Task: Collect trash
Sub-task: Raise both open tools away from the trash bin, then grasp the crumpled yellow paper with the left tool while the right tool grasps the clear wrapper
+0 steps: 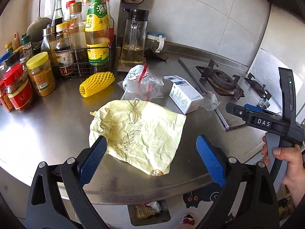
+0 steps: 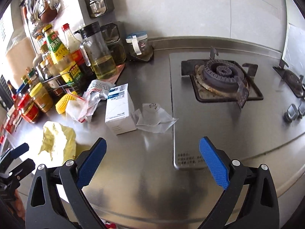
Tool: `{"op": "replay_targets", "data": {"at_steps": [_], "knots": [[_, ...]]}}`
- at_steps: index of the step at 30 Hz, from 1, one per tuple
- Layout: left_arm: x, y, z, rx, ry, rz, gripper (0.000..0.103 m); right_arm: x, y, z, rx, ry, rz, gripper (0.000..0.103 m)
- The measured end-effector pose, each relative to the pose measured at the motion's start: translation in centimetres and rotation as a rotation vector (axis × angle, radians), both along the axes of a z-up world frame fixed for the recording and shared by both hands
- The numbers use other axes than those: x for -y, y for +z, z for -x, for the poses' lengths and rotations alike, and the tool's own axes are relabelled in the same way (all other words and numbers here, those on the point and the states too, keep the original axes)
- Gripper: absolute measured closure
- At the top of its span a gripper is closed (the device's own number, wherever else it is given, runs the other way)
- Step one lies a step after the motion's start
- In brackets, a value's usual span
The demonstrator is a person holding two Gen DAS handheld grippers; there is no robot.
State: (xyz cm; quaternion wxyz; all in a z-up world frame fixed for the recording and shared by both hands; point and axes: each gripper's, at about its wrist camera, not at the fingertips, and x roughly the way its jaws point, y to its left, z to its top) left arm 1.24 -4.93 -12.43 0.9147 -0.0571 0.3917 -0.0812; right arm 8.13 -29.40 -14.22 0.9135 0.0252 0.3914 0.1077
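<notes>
Both grippers, left gripper (image 1: 150, 160) and right gripper (image 2: 152, 162), stand spread, empty. Crumpled yellow wrapper (image 1: 139, 133) lies mid-frame on the steel counter (image 1: 47, 129), partly hiding a small round gold cap (image 1: 156, 172).

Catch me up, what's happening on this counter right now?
A person holds a two-finger tool in each hand above a steel kitchen counter, and both are open and empty. The left tool hangs over a crumpled pale yellow wrapper. The right tool points at bare counter near a white box and a clear plastic scrap. A yellow foam net and a clear plastic bag also lie on the counter. Nothing is picked up yet.
</notes>
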Motion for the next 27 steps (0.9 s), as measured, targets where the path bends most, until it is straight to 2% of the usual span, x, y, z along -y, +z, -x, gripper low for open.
{"op": "replay_targets", "data": {"at_steps": [7, 10, 12, 13, 15, 16, 17, 18, 20, 21, 23, 26, 27], "knots": [[0.6, -2.1, -2.9, -0.054, 0.026, -0.043, 0.018, -1.7, -1.5, -2.9, 0.027, 0.112, 0.117, 0.008], [0.4, -2.9, -3.7, -0.079, 0.033, -0.047, 0.024, -2.6, -2.4, -3.9, 0.028, 0.154, 0.188, 0.008], [0.2, -3.5, -4.2, -0.099, 0.035, -0.047, 0.030, -2.9, -2.9, -4.6, 0.017, 0.171, 0.194, 0.009], [0.1, -3.7, -4.5, -0.110, 0.034, -0.043, 0.034, -3.0, -3.2, -5.0, 0.006, 0.178, 0.195, 0.013], [0.1, -4.0, -4.7, -0.122, 0.035, -0.041, 0.039, -3.3, -3.9, -5.7, -0.035, 0.198, 0.192, 0.029], [0.1, -4.1, -4.9, -0.123, 0.036, -0.045, 0.042, -3.4, -4.3, -6.0, -0.055, 0.210, 0.187, 0.042], [0.2, -4.2, -5.0, -0.125, 0.036, -0.050, 0.045, -3.5, -4.5, -6.1, -0.064, 0.214, 0.188, 0.048], [0.2, -4.3, -5.0, -0.129, 0.036, -0.054, 0.047, -3.6, -4.6, -6.2, -0.065, 0.217, 0.186, 0.050], [0.1, -4.4, -5.2, -0.132, 0.036, -0.061, 0.058, -3.7, -4.9, -6.3, -0.080, 0.225, 0.164, 0.061], [0.0, -4.4, -5.3, -0.137, 0.042, -0.066, 0.062, -3.6, -4.8, -6.2, -0.077, 0.224, 0.151, 0.062], [-0.2, -4.5, -5.4, -0.143, 0.047, -0.071, 0.077, -3.7, -4.7, -6.0, -0.080, 0.224, 0.135, 0.070], [-0.6, -4.6, -5.7, -0.150, 0.052, -0.078, 0.094, -3.9, -4.5, -5.6, -0.081, 0.225, 0.125, 0.075], [-0.7, -4.6, -5.7, -0.150, 0.052, -0.080, 0.097, -3.9, -4.4, -5.4, -0.083, 0.226, 0.117, 0.075]]}}
